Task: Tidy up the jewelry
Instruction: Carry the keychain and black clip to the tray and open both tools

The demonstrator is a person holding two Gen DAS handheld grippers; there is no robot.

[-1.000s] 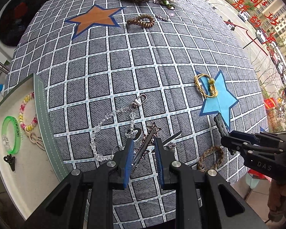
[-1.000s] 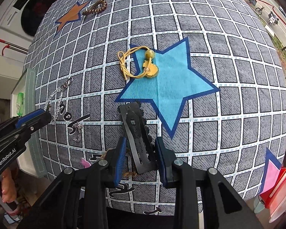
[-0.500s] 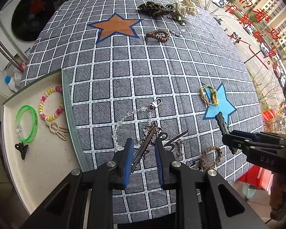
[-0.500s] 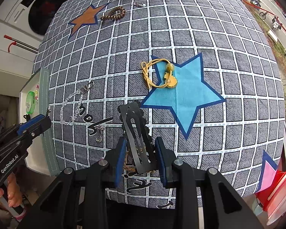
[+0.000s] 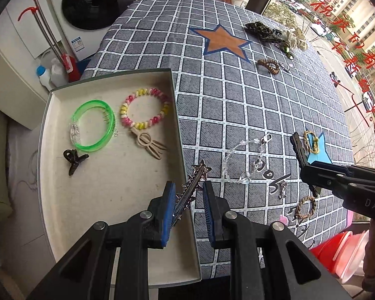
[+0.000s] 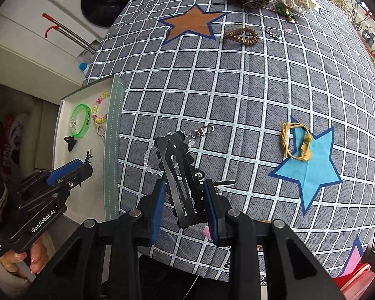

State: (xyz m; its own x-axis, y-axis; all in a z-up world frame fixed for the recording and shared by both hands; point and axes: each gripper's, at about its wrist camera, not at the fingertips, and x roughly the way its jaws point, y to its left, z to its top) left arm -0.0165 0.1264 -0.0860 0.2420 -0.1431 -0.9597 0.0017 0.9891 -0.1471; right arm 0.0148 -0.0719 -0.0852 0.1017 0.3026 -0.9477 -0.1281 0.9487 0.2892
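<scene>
My left gripper [image 5: 186, 200] pinched a silver star-studded hair clip [image 5: 191, 190] above the shallow white tray's [image 5: 112, 175] rim. My right gripper [image 6: 185, 200] clamped a flat black snap clip [image 6: 178, 175] over the table.

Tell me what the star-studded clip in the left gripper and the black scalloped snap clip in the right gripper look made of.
Star-studded clip: apparently silvery polished metal, with bright glints along its bar. Black scalloped snap clip: probably matte black-coated metal, thin, flat, with cut-out slots; plastic can't be excluded.

Crystal chain [image 6: 150, 165] partly hidden behind black hair clip [image 6: 181, 177].
</scene>
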